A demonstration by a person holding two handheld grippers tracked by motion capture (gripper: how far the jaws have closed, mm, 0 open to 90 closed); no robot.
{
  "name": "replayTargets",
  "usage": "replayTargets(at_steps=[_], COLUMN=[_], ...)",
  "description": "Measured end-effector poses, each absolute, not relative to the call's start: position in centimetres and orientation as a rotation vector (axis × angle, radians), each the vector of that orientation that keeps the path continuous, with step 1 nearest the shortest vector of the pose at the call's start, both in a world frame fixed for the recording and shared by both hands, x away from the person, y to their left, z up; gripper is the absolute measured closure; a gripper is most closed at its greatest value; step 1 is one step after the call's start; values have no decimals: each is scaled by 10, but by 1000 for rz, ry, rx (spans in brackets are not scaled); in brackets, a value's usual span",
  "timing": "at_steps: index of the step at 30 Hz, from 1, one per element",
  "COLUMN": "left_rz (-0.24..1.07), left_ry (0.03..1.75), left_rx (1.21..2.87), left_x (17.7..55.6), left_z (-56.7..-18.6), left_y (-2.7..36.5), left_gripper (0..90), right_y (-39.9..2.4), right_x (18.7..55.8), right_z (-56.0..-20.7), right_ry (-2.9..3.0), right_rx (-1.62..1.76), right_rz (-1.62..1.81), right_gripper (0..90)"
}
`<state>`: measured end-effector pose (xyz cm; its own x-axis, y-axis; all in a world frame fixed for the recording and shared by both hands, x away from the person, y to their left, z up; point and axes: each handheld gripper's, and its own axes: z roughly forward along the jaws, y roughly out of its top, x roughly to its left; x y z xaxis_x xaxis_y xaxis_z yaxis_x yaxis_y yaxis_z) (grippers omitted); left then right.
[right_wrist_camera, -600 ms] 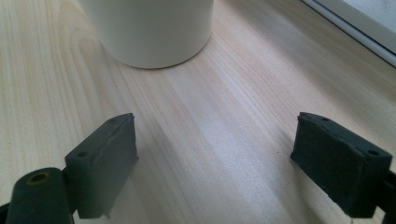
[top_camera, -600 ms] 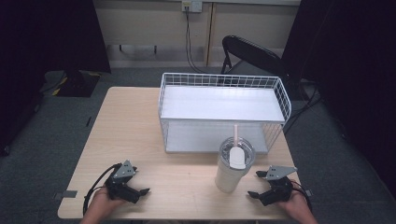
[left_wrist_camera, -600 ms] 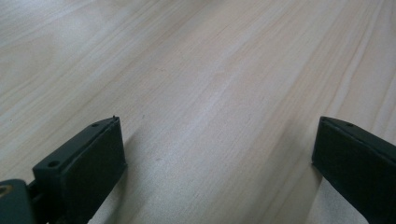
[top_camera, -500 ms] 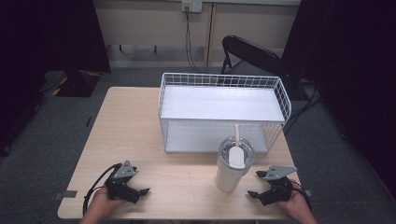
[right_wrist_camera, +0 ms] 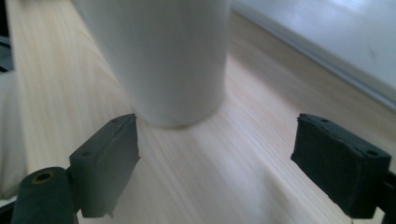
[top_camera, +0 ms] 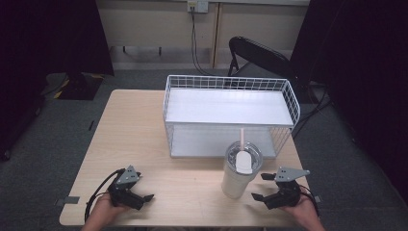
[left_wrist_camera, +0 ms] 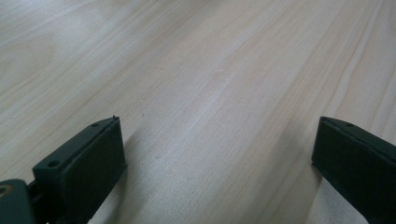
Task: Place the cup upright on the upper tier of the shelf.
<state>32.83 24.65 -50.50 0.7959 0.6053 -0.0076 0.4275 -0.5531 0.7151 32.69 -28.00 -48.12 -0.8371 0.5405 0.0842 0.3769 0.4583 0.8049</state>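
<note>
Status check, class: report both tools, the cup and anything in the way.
Left tool open, resting on table. Right tool open, beside white lidded plastic tumbler with straw, not touching. White wire basket shelf behind; path clear.

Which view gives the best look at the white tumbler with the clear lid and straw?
The high view: the white tumbler with clear lid and straw appears whole, standing upright before the white wire basket. The right gripper view shows just its lower wall and base, close up.

chg: none visible | L gripper (top_camera: pixel 144 195) & R gripper (top_camera: pixel 262 186) same pos
</note>
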Motion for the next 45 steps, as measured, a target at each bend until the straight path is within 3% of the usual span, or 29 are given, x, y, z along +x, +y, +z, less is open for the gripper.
replayTargets(at_steps=[16, 45], left_rz=[309, 308], left_ry=[759, 758], left_rx=[2241, 2242], left_x=[328, 328], left_z=[-505, -505], left_y=[246, 246], left_gripper=[18, 18], right_y=[-263, -231], right_x=[328, 337], right_z=[-447, -444], right_ry=[2436, 2411], right_rx=[760, 693], right_rz=[1509, 1605], right_gripper=[135, 92])
